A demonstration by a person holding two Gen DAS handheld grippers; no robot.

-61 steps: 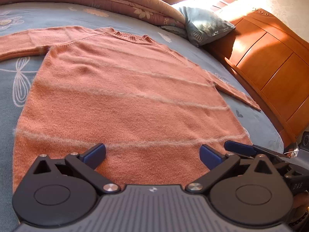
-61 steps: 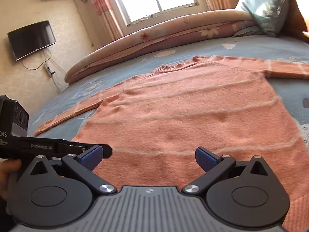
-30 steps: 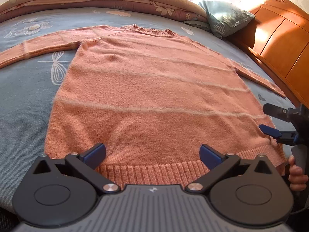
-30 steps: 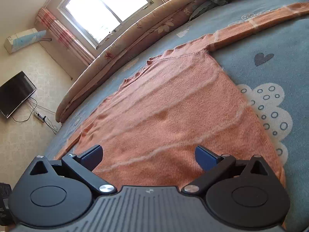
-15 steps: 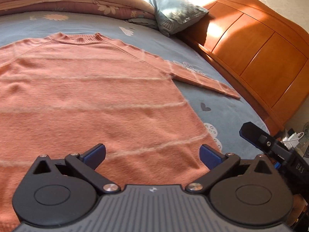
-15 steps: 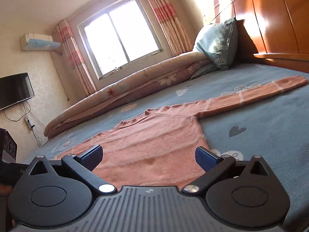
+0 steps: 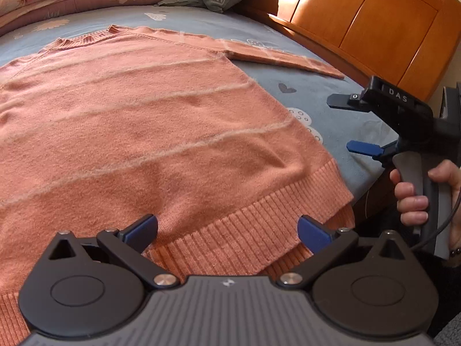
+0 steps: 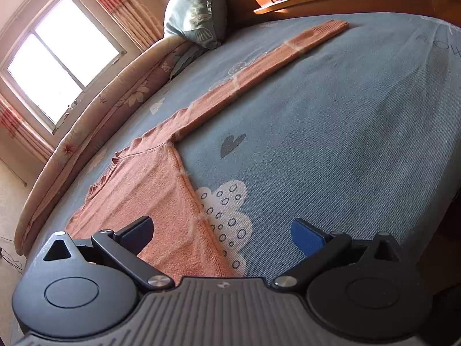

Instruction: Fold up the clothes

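Note:
An orange knit sweater (image 7: 138,121) with pale stripes lies flat on the blue bed sheet (image 7: 331,106), sleeves spread out. My left gripper (image 7: 227,227) stands open just above the ribbed hem near the sweater's right bottom corner, nothing between its fingers. In the left wrist view the right gripper (image 7: 343,124) hovers over the sheet to the right of the sweater, held by a hand (image 7: 415,199). In the right wrist view my right gripper (image 8: 222,232) is open over the sweater's side seam (image 8: 198,210). The right sleeve (image 8: 259,72) stretches away toward the headboard.
A wooden headboard (image 7: 368,23) runs along the right side of the bed. A grey-blue pillow (image 8: 196,14) and a rolled floral quilt (image 8: 95,109) lie at the far edge. A window (image 8: 57,57) with striped curtains is beyond. The sheet right of the sweater is bare.
Both grippers have shifted toward the sweater's right side. The left one dropped back to the hem corner. The right one tilted down over the side seam.

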